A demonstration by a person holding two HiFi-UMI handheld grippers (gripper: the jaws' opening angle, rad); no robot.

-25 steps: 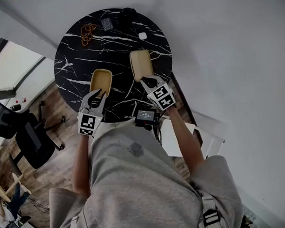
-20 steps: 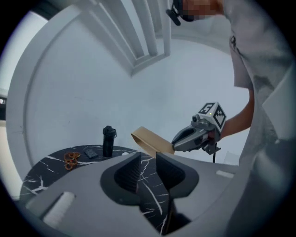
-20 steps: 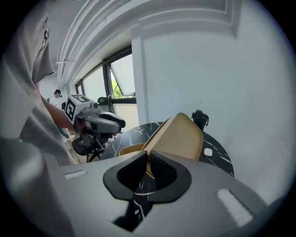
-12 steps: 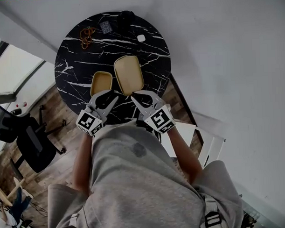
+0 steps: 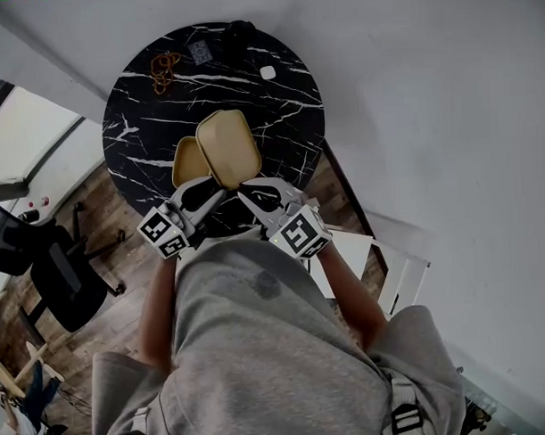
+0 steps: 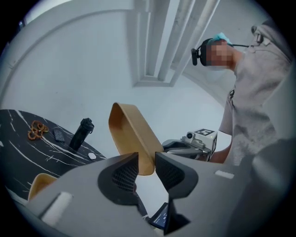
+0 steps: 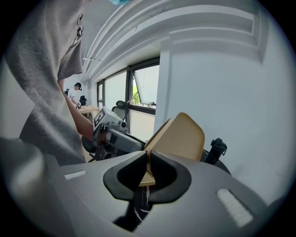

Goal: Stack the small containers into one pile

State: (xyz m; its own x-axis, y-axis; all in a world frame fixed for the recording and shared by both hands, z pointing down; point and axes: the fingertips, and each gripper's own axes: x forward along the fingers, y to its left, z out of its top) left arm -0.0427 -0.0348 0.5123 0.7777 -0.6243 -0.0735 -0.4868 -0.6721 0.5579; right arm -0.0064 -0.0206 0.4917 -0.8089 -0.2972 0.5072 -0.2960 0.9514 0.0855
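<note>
A tan container [image 5: 227,144] hangs tilted above the black marble table [image 5: 287,113], and my right gripper [image 5: 248,183] is shut on its near rim. In the right gripper view that container [image 7: 181,135] rises from between the pads of my right gripper [image 7: 149,166]. My left gripper [image 5: 209,191] is at the same near edge. Its jaws are closing, with the container's corner [image 6: 134,134] between them and a gap still showing at the left pad. A second, smaller tan container [image 5: 184,162] lies on the table, partly under the lifted one.
At the table's far side lie brown rings [image 5: 166,66], a small dark card [image 5: 202,51], a black bottle [image 5: 242,30] and a small white object [image 5: 267,72]. A black office chair [image 5: 51,264] stands on the wood floor at left. White wall runs to the right.
My right gripper has carried its container leftward and nearer to me, over the smaller one. My left gripper has drawn back from the smaller container and come to the lifted container's near edge.
</note>
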